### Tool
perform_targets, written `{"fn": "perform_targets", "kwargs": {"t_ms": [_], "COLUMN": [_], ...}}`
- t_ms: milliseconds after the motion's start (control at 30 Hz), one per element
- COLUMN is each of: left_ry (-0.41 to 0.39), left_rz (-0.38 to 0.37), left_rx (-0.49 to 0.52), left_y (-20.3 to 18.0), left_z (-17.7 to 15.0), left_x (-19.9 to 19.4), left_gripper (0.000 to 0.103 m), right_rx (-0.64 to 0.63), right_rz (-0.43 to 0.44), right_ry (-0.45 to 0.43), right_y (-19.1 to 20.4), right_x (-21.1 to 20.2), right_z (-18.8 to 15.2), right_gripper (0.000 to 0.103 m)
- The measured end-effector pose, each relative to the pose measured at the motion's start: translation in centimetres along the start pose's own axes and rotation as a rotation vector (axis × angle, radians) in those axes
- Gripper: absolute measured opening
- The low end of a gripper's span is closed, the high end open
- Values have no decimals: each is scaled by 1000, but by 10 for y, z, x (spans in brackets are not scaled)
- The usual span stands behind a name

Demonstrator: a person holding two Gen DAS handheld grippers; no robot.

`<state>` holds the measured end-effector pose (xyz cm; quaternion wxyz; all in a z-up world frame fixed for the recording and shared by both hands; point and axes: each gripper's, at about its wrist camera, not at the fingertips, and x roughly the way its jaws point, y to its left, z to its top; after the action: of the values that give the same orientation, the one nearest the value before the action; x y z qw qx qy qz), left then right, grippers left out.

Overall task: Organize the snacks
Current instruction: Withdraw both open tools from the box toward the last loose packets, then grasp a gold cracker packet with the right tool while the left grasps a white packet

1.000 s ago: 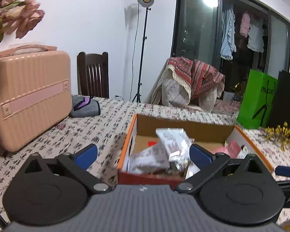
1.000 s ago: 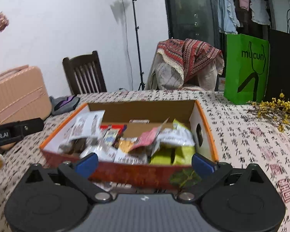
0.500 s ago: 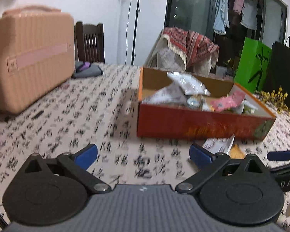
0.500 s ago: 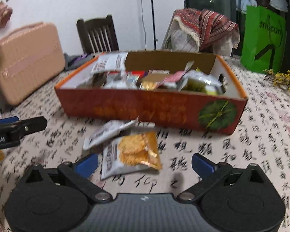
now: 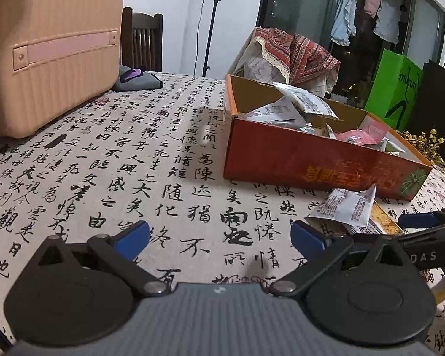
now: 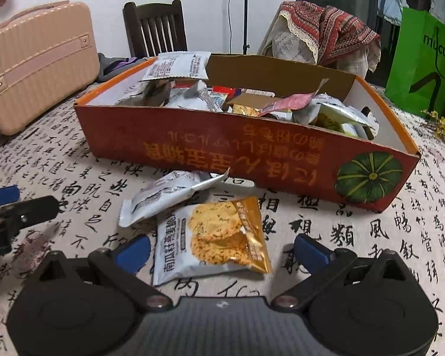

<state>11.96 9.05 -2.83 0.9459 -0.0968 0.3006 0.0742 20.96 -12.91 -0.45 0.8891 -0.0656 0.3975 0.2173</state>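
From the left wrist, the left gripper (image 5: 219,237) hangs low over the tablecloth (image 5: 127,160), jaws spread wide and empty; the orange snack box (image 5: 311,160) sits ahead to the right. From the right wrist, the right gripper (image 6: 221,250) has its jaws spread around the near end of a cracker packet (image 6: 213,238) (not gripping it), with a white packet (image 6: 166,195) between it and the box.
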Motion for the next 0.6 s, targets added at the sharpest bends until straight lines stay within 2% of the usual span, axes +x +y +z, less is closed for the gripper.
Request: {"fn": "perform_targets", "kwargs": {"t_ms": [333, 367, 400, 433, 600], "left_ry": [-5, -4, -3, -1, 3], "left_rz": [-7, -7, -6, -6, -6], "left_rx": [-30, -31, -31, -30, -29], "left_y": [3, 3, 3, 3, 3], "left_z": [0, 0, 0, 0, 0], "left_x": [0, 0, 0, 1, 2], "left_gripper": [103, 103, 103, 103, 103], "right_rx": [-19, -20, -28, -33, -45], "right_rz": [12, 17, 29, 37, 35], "right_ry": [-24, -27, -37, -48, -66], "right_y": [0, 1, 1, 2, 2], "right_x": [1, 1, -2, -6, -16], "right_z": [-2, -2, -3, -3, -10], "right_gripper": [102, 95, 78, 70, 60]}}
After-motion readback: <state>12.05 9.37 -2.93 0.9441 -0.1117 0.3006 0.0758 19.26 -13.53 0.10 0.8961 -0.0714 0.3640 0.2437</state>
